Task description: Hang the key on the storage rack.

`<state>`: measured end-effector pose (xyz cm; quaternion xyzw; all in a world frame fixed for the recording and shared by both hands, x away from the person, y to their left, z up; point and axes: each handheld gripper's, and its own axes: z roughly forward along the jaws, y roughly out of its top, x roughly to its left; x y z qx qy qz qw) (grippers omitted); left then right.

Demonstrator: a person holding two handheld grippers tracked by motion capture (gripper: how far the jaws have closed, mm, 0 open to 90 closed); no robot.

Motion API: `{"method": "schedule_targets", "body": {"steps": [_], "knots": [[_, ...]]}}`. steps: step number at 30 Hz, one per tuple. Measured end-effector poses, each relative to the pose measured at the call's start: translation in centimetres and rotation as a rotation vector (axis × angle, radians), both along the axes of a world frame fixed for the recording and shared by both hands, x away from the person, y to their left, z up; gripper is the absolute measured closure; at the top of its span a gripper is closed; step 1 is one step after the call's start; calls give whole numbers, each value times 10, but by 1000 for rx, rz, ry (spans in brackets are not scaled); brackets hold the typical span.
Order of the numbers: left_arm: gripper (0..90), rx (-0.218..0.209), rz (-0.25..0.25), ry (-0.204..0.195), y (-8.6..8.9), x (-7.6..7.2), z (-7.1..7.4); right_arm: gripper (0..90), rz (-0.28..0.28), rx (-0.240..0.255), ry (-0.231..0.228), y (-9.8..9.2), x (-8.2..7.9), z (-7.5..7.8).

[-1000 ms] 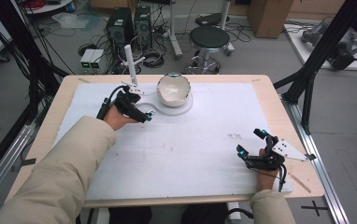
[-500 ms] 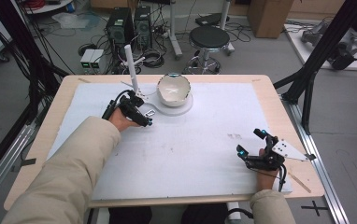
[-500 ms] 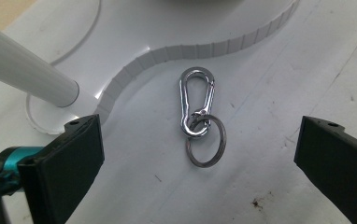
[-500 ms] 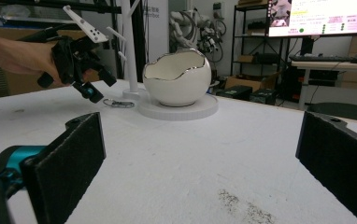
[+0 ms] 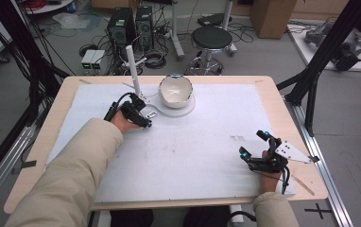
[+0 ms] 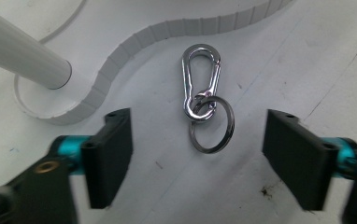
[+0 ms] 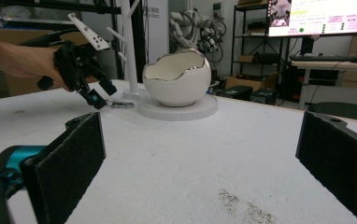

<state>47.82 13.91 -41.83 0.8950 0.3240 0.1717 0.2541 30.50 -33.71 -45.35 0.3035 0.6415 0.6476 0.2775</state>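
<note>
A silver carabiner (image 6: 201, 79) with a key ring (image 6: 212, 125) hooked on it lies flat on the white mat, next to the white stand base (image 6: 167, 28). My left gripper (image 6: 197, 154) points down over it with a jaw on either side. The jaws have just been closing, and the pads stand apart from the metal. In the high view this gripper (image 5: 143, 116) is at the far left, by the carabiner (image 5: 151, 114). My right gripper (image 5: 253, 143) rests open at the near right with nothing between its pads (image 7: 69, 158).
A white eggshell-shaped bowl (image 5: 175, 90) sits on the round stand base (image 5: 184, 111), with a white branched post (image 5: 132, 71) rising at its left. The white mat (image 5: 193, 156) covers most of the wooden table (image 5: 282, 109). A stool (image 5: 211, 38) and computer boxes stand beyond the far edge.
The left hand has shifted slightly beside the stand base. The right hand has kept still.
</note>
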Motion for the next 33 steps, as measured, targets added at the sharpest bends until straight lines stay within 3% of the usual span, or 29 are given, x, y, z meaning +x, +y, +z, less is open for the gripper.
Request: {"method": "schedule_targets", "body": {"steps": [7, 16, 24, 33], "knots": [[491, 9, -5, -1, 0, -1, 3, 4, 0, 0, 0, 0, 0, 0], [677, 21, -28, 3, -3, -4, 2, 4, 0, 1, 1, 0, 0, 0], [784, 28, -33, -16, -3, -4, 3, 4, -1, 1, -5, 0, 0, 0], [832, 10, -17, -22, 0, -3, 5, 4, -1, 1, -4, 0, 0, 0]]}}
